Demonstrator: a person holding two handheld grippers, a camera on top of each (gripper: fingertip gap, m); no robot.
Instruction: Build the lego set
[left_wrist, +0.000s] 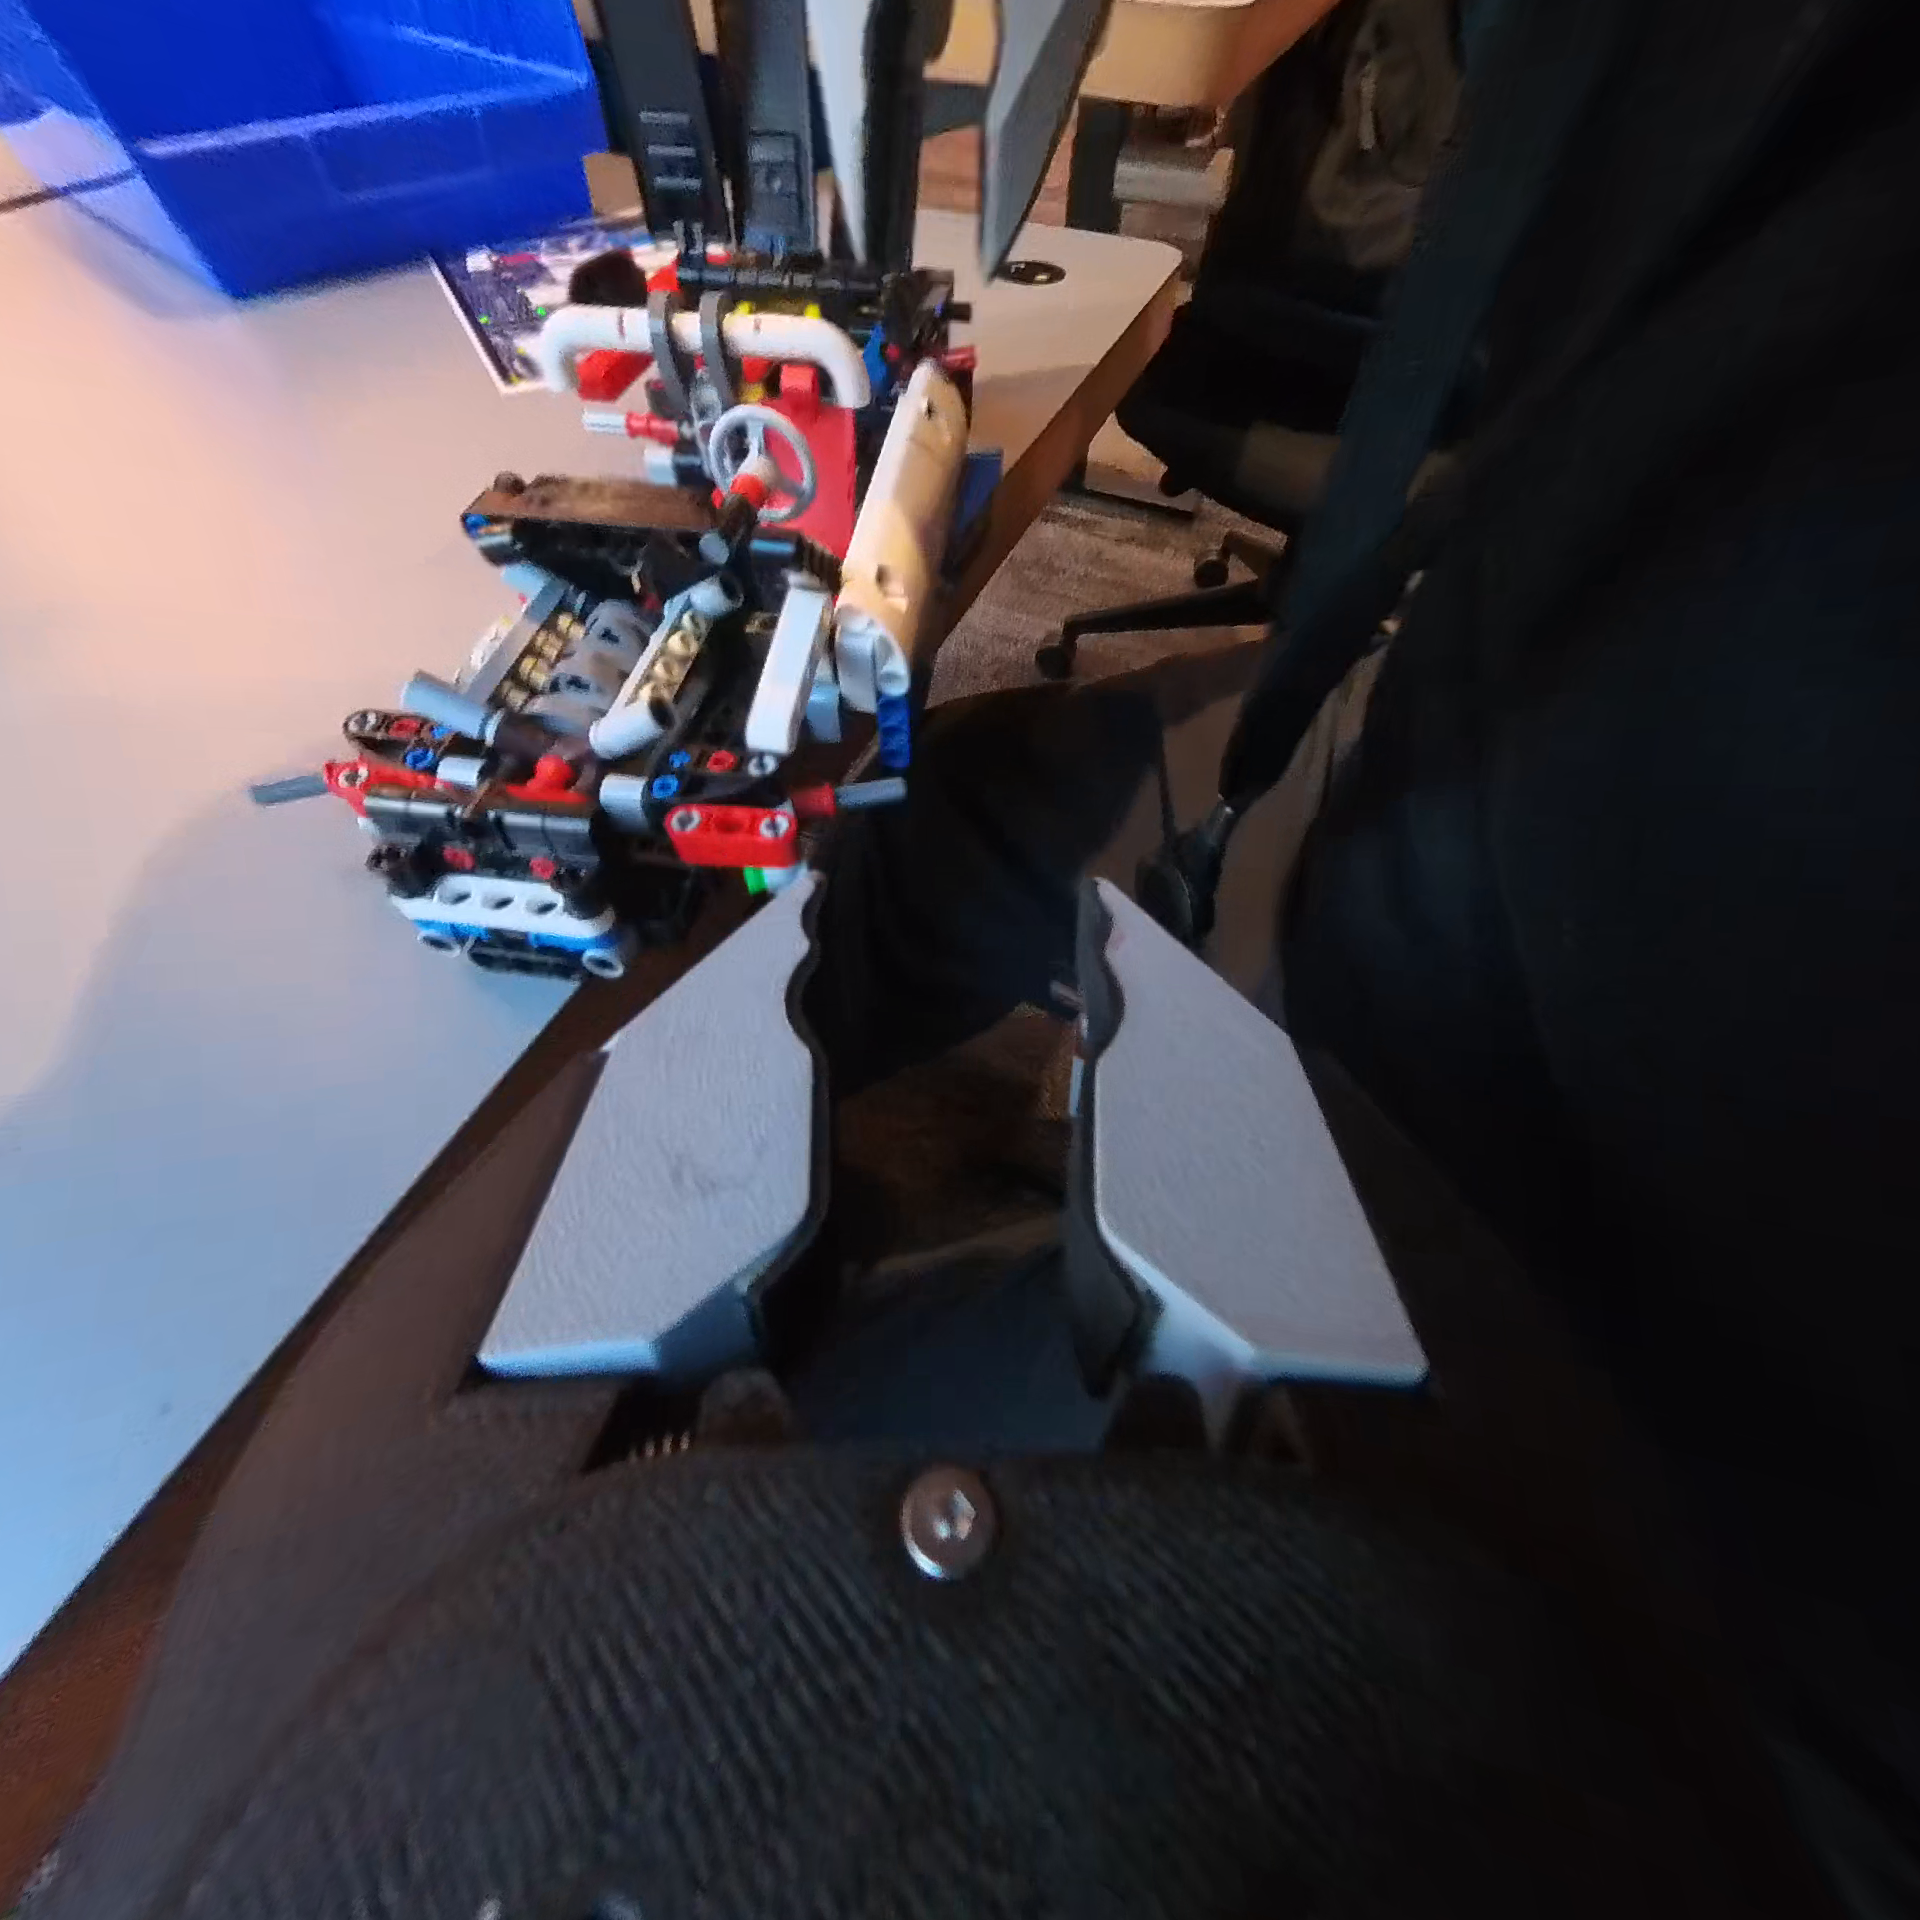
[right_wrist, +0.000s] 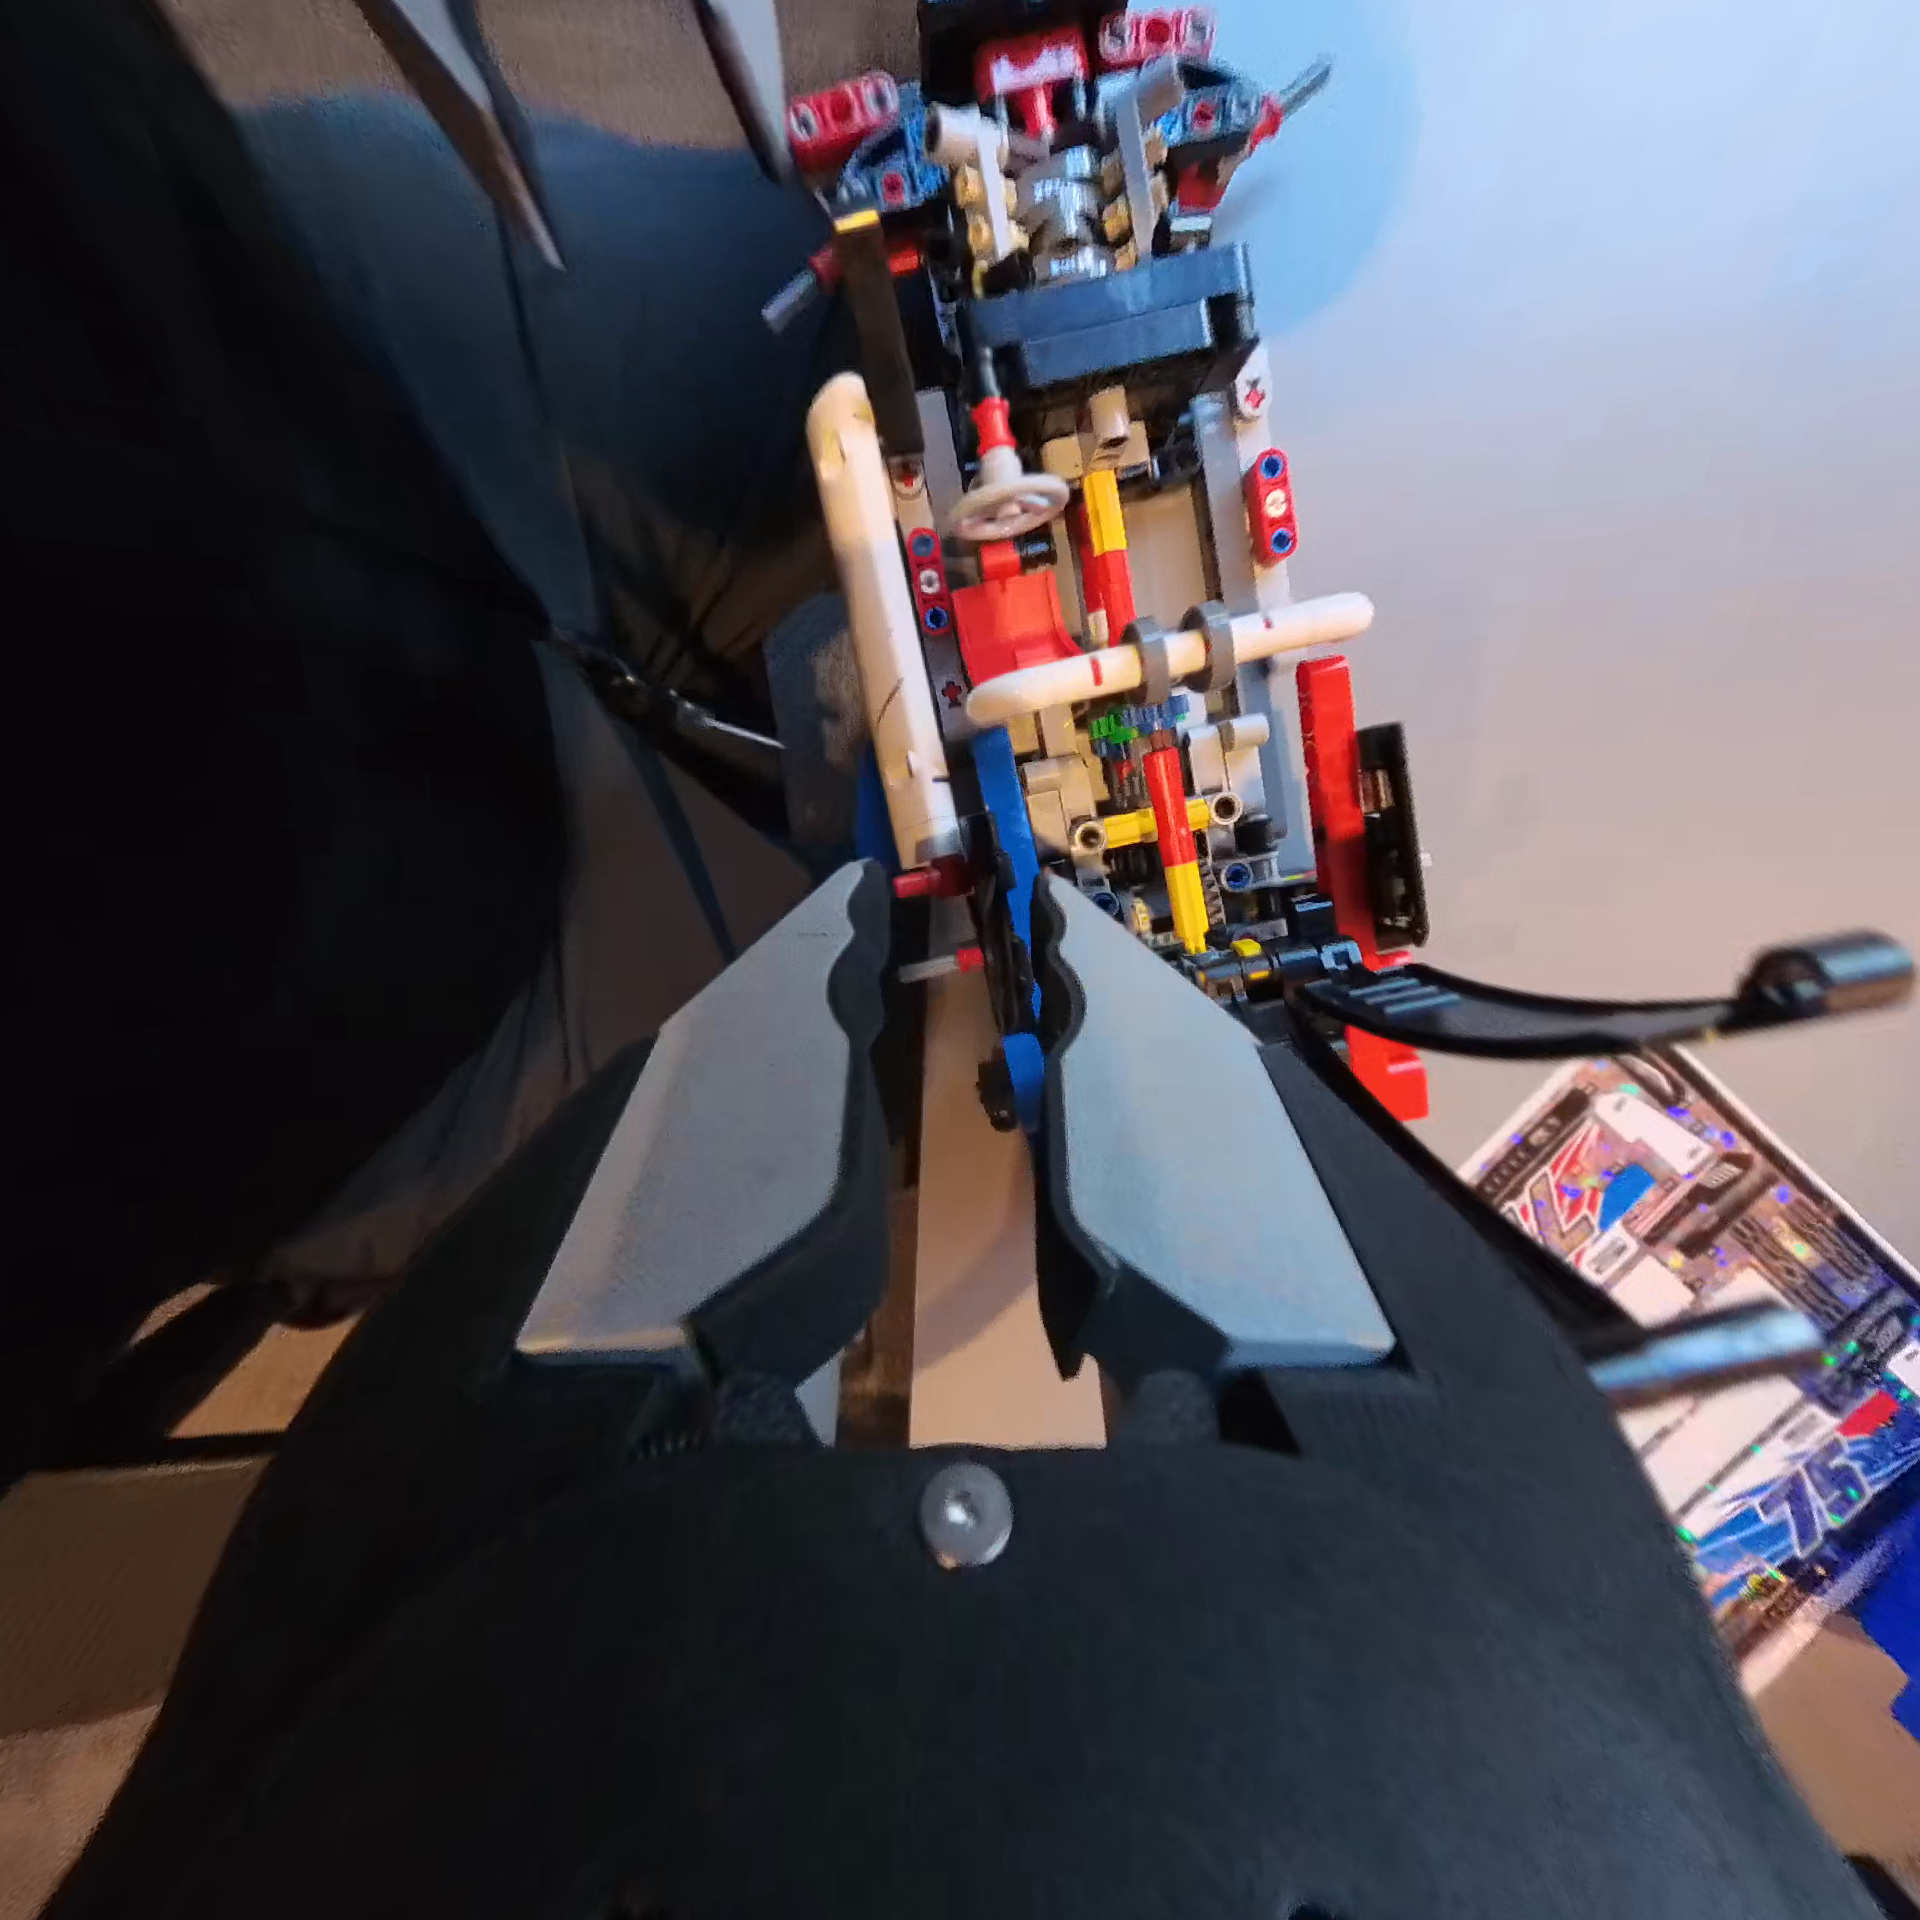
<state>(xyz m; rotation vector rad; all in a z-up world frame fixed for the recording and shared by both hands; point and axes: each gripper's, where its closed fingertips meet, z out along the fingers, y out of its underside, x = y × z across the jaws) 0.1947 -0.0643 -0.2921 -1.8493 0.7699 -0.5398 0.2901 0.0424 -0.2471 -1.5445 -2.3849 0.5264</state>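
Nearest in the right wrist view, the right gripper (right_wrist: 966, 935) has its tongs drawn narrow around a blue beam (right_wrist: 1013, 821) with a black pin piece at the near end of the lego model (right_wrist: 1101, 582); the pads look to touch it, though blur keeps me from being sure of a firm grip. In the left wrist view, the left gripper (left_wrist: 951, 935) hangs beyond the table's front edge with its tongs wide and nothing between them, only dark clothing and floor behind.

The model, a half-built vehicle chassis with a grey steering wheel (left_wrist: 762, 457), red seat and white side tubes, lies right along the front edge of the table (left_wrist: 208, 727), its flank level with the rim. Beyond it, towards the far side, an instruction booklet (right_wrist: 1683, 1299) lies flat, and a blue bin (left_wrist: 343, 135) stands at the far left corner.

The risk, as I judge it: the model sits so close to the edge that a push or pull from the right gripper, with the left one not bracing it, could slide it off the table. An off-axis tug on the blue beam could also pop neighbouring pins loose.
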